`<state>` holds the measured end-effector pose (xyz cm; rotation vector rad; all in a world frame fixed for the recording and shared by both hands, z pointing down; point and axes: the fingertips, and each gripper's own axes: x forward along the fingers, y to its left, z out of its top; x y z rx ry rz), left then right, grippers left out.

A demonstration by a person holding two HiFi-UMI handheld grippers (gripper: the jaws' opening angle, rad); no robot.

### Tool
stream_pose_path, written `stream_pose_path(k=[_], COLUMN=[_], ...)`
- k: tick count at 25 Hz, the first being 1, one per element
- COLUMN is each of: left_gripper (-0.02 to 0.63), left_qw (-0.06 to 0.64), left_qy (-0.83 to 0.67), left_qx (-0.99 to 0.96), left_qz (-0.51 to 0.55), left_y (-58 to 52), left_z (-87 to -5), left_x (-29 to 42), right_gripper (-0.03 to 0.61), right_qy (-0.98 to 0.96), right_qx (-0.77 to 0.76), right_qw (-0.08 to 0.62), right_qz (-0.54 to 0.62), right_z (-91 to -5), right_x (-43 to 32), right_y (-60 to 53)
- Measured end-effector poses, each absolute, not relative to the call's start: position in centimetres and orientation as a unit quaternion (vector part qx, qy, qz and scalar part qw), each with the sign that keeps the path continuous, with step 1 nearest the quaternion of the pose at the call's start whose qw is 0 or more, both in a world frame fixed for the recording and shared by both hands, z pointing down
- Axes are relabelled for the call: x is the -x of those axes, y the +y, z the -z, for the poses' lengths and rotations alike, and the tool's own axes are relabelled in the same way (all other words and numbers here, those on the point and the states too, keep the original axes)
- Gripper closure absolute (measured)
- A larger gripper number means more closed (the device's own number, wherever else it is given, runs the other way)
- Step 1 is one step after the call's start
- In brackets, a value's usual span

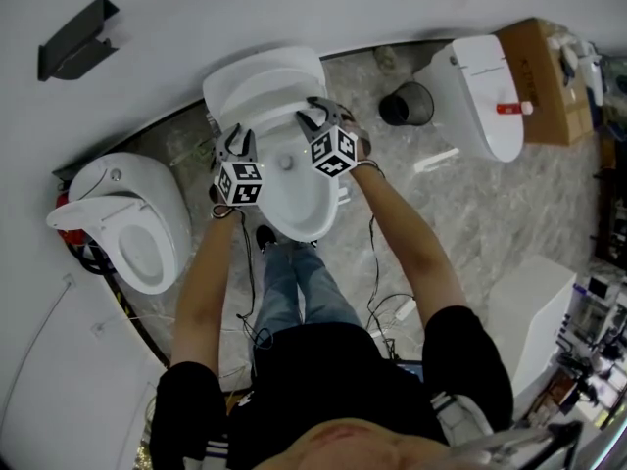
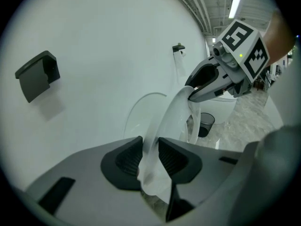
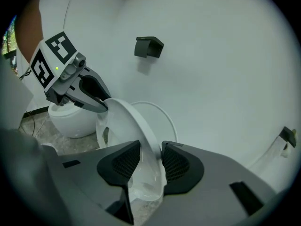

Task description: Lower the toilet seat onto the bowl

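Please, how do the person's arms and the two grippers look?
The left gripper and right gripper are grey, with black ribbed jaws and a white cube of black square markers each. Thin dark cables hang near the forearms. The person wears a black short-sleeved top.

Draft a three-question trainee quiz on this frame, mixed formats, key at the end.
1. Multiple choice: the left gripper is shut on: A) the toilet seat; B) a brush; C) a towel.
2. Fill in: the right gripper is clamped on the same seat's outer ___.
3. True or false: the seat already lies flat, fully lowered.
Key: 1 A; 2 rim; 3 false, it stands tilted up between both pairs of jaws.
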<state>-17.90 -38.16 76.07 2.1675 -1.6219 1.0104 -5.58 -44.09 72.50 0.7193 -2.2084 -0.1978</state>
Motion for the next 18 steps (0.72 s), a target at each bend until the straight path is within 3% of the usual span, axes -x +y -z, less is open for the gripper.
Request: stream_pose_path(k=[18], left_gripper=[0.492], left_qw=[0.135], left_qy=[-0.497], left_qx=[-0.769], left_qz=[-0.378], left_y=[-26.1], left_z=[-77.3], left_x=[13.0], right_gripper=[0.426], right_qy=[-0.882], right_qx=[-0.269], right_qw=[0.385], right_qz=[0.046], right_z=[-73.2], right_x=[0.3], right_y=[-31.8])
